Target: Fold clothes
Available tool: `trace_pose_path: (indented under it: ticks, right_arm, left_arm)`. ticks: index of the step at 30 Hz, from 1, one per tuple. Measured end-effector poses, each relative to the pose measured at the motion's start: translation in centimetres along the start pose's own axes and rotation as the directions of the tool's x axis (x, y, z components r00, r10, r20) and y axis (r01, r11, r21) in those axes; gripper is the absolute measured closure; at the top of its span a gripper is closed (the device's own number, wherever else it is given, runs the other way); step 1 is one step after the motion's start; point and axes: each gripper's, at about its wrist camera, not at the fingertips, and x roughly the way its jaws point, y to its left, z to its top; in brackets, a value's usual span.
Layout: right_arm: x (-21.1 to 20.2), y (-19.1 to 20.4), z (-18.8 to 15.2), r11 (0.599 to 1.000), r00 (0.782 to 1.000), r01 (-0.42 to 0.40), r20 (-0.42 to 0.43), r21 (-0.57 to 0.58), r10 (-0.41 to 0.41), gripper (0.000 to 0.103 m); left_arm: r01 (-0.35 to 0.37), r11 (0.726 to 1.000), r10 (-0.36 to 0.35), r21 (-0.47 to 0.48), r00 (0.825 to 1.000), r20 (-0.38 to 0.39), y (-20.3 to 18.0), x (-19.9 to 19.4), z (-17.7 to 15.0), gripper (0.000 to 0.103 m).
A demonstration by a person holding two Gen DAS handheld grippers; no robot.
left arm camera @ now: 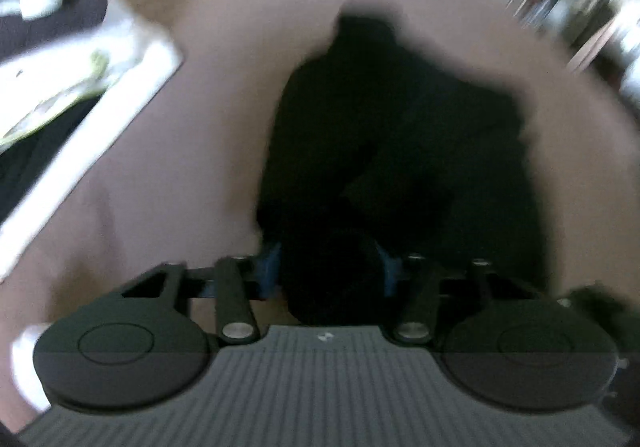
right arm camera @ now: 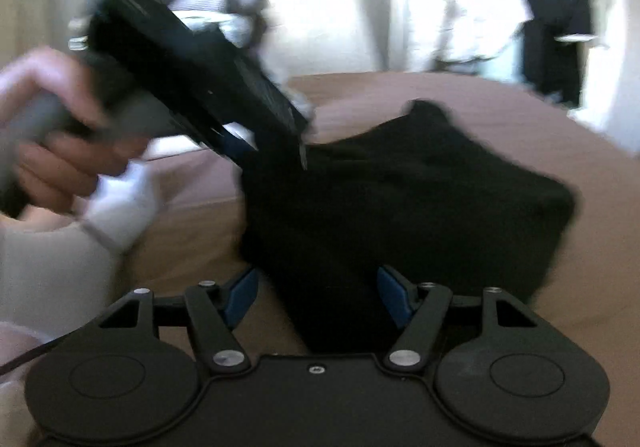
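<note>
My left gripper [left arm camera: 328, 267] has its blue-padded fingers [left arm camera: 270, 265] clamped on a bunched edge of the black fabric garment [left arm camera: 400, 151], which lies in a loose heap on the dusty-pink bed cover [left arm camera: 208, 127]. In the right wrist view my right gripper [right arm camera: 316, 297] has its blue pads [right arm camera: 240, 295] set apart, with a fold of the same black garment [right arm camera: 400, 207] lying between them; I cannot tell whether they touch the cloth. The left gripper's black body [right arm camera: 192, 59] shows there at upper left, tilted down into the garment's near corner, with the bare hand [right arm camera: 60, 127] around its handle. A white tray-like object [left arm camera: 100, 95] sits on the bed well left of the garment. Both views are motion-blurred.
</note>
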Motion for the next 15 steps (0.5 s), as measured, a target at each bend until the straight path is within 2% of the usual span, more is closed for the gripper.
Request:
trace_pose_path:
  ticks: [2,3,4,6,7,9,12,15]
  right_arm:
    - [0.1,0.7,-0.2,0.999,1.0,0.004,-0.024,-0.035,-0.005,0.032]
    - [-0.1,0.9,-0.1,0.999,1.0,0.012,-0.022,-0.036,-0.013,0.032]
    - [-0.4,0.9,-0.1,0.999,1.0,0.02,-0.02,-0.036,-0.021,0.032]
    - [-1.3,0.5,0.4,1.0,1.0,0.029,0.002,0.004,-0.029,0.033]
    - [-1.7,0.2,0.7,0.999,0.999,0.039,0.013,0.028,-0.04,0.033]
    - [-2.4,-0.2,1.1,0.996,0.997,0.059,0.035,0.073,-0.062,0.033]
    - [-3.2,-0.6,0.9,0.986,0.993,0.115,0.02,0.119,-0.118,0.033]
    - [-3.0,-0.3,-0.4,0.974,0.983,0.185,-0.016,0.131,-0.184,0.032]
  left_arm:
    - [-0.014,0.999,0.013,-0.045,1.0,-0.007,0.7,-0.1,-0.1,0.057]
    - [-0.035,0.998,0.036,-0.05,0.999,0.011,0.9,-0.6,-0.1,0.059]
    - [-0.081,0.996,0.083,-0.03,0.995,0.053,0.7,-1.3,-0.2,0.065]
    - [-0.194,0.981,0.189,0.018,0.969,0.158,0.1,-2.7,-0.4,0.065]
    - [-0.226,0.974,0.216,0.022,0.952,0.218,0.0,-3.6,-0.4,0.06]
    - [-0.17,0.985,0.166,-0.007,0.951,0.262,0.2,-4.6,-0.2,0.049]
    - [0.0,0.999,0.009,-0.039,0.976,0.219,0.7,-4.2,0.2,0.04]
    - [0.023,1.0,-0.02,-0.014,0.985,0.17,0.3,-2.5,0.7,0.037]
